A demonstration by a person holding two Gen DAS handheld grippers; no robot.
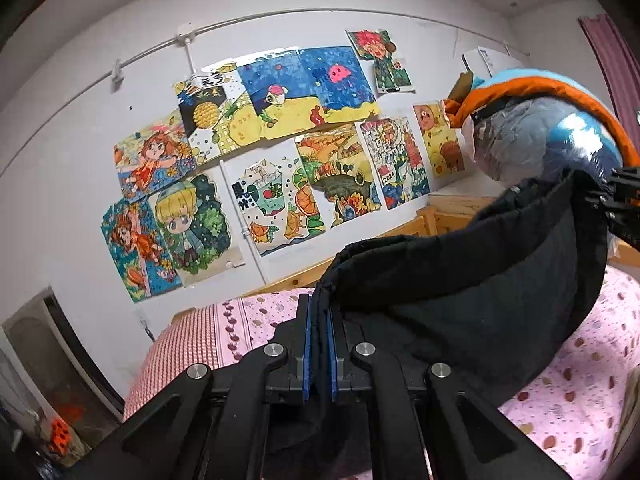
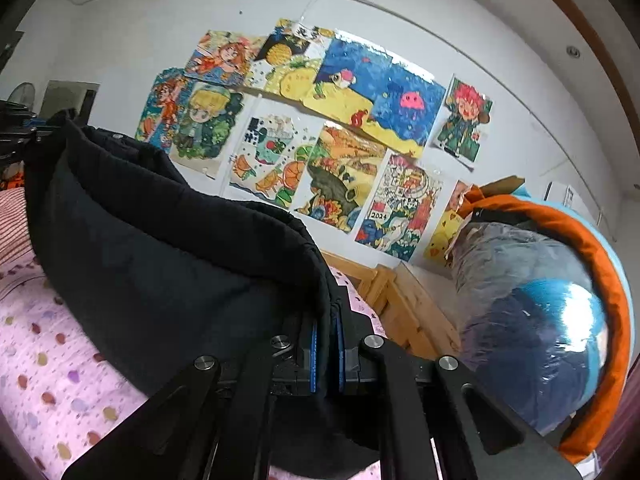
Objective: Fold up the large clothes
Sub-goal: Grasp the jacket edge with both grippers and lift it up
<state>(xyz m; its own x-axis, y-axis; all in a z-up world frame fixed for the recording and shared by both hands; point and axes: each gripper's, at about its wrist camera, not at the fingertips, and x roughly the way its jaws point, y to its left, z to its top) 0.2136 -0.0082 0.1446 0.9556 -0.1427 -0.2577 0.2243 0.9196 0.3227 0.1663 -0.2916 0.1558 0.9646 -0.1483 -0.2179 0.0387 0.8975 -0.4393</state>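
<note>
Left gripper point(image 1: 319, 344) – blue-padded fingers point(image 1: 307, 344) nearly closed, pinching the edge of the large black quilted fabric garment point(image 1: 460, 280). Right gripper point(image 2: 326, 354) – same, fingers clamped on the garment's point(image 2: 160, 248) other edge. Garment hangs stretched between both, sagging over the pink dotted bed sheet point(image 1: 568, 392). Colourful children's drawings point(image 1: 280, 160) on far wall; plastic-wrapped blue-orange bundle point(image 2: 540, 320) at right.

child's bedroom: bed point(image 1: 560, 400), wall drawings point(image 1: 280, 140)
</note>
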